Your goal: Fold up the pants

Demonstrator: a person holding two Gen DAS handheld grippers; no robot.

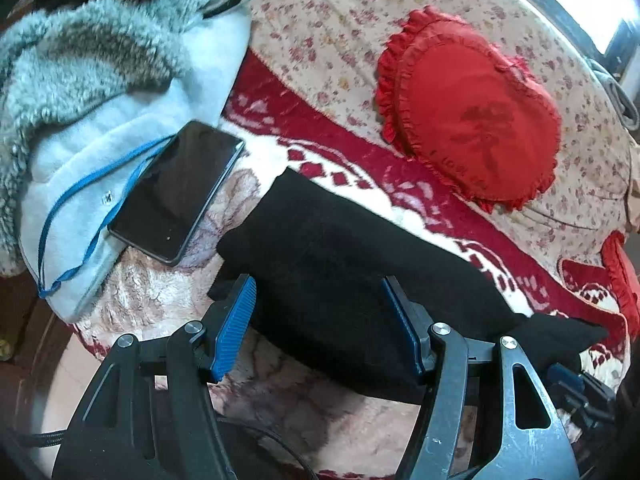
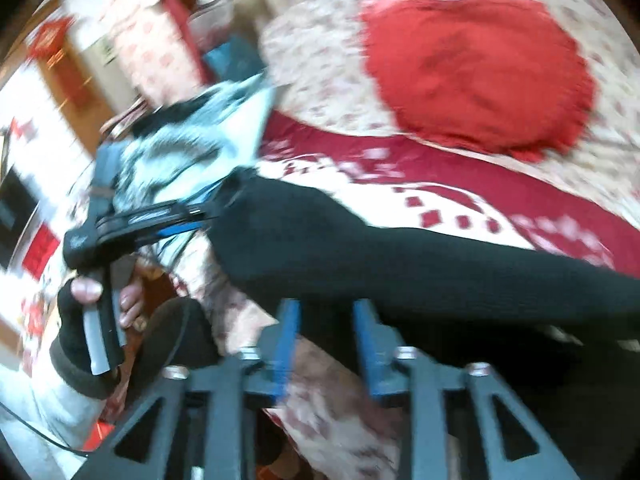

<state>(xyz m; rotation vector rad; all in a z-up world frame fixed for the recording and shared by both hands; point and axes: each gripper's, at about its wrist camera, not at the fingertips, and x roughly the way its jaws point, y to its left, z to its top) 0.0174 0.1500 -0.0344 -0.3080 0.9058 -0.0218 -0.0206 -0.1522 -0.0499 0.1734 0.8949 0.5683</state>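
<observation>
While lying as a long narrow band on the blanket (image 1: 160,308), black pants (image 1: 340,264) appearing folded lengthwise already; crosswise folds remaining. Left gripper (image 1: 320,320) hovering released; right gripper (image 2: 326,344) part-open, grasping nothing.

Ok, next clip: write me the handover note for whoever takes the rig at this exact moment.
Left gripper: open, jaws either side of the black pants, not clamped.
Right gripper: open, at the near edge of the pants; view blurred, so contact is unclear.
Pants lie as a long folded strip on the red-and-white blanket, below the red heart cushion. A phone rests beside them on the grey coat.
Left: probably fold the strip shorter.
</observation>
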